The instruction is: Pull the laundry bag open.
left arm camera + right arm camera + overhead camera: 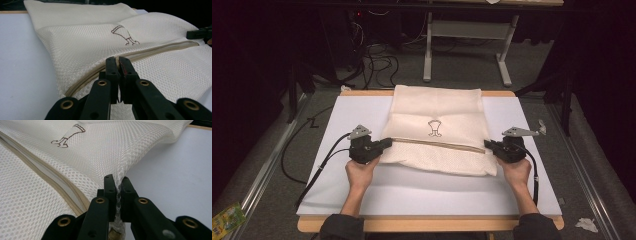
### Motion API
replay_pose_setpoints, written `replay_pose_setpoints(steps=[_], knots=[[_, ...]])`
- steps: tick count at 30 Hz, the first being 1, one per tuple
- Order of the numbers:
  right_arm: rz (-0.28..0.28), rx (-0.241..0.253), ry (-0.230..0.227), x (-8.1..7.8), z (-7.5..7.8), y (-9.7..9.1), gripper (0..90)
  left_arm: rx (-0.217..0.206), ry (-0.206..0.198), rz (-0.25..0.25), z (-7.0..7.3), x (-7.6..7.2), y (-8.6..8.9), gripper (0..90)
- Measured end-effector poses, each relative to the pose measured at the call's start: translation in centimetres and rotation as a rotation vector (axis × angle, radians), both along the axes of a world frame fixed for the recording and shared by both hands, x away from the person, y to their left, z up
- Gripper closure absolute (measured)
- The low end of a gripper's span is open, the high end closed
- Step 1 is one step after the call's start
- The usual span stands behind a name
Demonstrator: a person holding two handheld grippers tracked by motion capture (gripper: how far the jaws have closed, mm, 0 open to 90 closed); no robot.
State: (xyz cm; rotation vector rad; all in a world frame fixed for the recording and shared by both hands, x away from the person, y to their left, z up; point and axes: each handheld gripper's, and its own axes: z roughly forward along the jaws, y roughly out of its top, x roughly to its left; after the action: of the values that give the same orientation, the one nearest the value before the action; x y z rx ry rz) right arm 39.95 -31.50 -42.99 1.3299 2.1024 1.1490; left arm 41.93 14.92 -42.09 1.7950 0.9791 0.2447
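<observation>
A cream mesh bag lies flat on the white board, with a small brown drawing on it and a beige zip running across. My left gripper is at the zip's left end; in the left gripper view its jaws are shut tight on the bag right at the zip. My right gripper is at the zip's right end. Its jaws are shut on a pinch of mesh beside the zip, pulling the cloth into a ridge.
The board rests on a wooden table. Cables trail from the left gripper off the board's left side. On the floor lie a green packet, crumpled paper and wires near a white table frame.
</observation>
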Motion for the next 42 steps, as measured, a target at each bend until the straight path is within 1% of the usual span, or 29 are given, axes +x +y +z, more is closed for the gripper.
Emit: replay_pose_setpoints(steps=[4,7,9,10,11,17,23,25,27,29,32,34,35,37,42], knots=[[-0.004,0.002,0.004,0.0,0.0,0.2,87.3,0.006,0.009,0.004,-0.2,0.0,0.1,87.0],[0.005,-0.003,-0.002,0.0,0.1,0.2,87.3,0.010,0.008,-0.001,-0.2,0.1,0.2,87.0],[0.003,-0.004,-0.001,0.0,0.1,0.2,87.3,0.022,0.007,0.009,-0.2,0.2,0.2,87.0],[-0.002,-0.013,-0.002,0.0,0.1,0.1,87.4,0.019,0.010,0.011,-0.2,0.2,0.3,87.0],[-0.004,-0.008,0.002,0.0,0.1,0.0,87.3,0.009,0.013,0.015,-0.3,0.3,0.6,86.9],[-0.006,-0.007,0.008,0.1,0.1,-0.2,87.4,0.003,0.022,0.033,-0.2,0.3,1.5,87.0],[-0.004,-0.007,0.001,0.1,0.4,0.1,87.4,-0.001,0.017,0.043,-0.1,0.4,1.8,87.0],[-0.007,-0.014,0.002,0.1,0.5,0.0,87.4,-0.006,0.012,0.048,0.0,0.3,2.0,87.0],[-0.010,-0.010,0.001,0.1,0.4,-0.2,87.4,0.002,0.007,0.054,0.0,0.3,2.3,87.0],[-0.010,-0.005,0.005,0.2,0.3,-0.2,87.4,0.000,0.004,0.062,-0.1,0.2,2.4,87.0],[-0.005,-0.008,0.004,0.2,0.3,-0.1,87.4,0.015,0.007,0.065,-0.2,0.2,2.4,87.0],[-0.002,-0.001,0.007,0.3,0.3,-0.2,87.5,0.010,0.008,0.070,-0.3,0.3,2.5,87.0],[-0.007,-0.005,0.008,0.4,0.3,-0.3,87.5,0.011,0.011,0.073,-0.3,0.3,2.6,87.0],[-0.012,0.001,0.011,0.5,0.2,-0.4,87.5,0.009,0.009,0.076,-0.4,0.3,2.6,87.0],[-0.015,0.002,0.011,0.5,0.3,-0.5,87.5,0.033,0.002,0.069,-0.3,0.0,2.7,87.0]])
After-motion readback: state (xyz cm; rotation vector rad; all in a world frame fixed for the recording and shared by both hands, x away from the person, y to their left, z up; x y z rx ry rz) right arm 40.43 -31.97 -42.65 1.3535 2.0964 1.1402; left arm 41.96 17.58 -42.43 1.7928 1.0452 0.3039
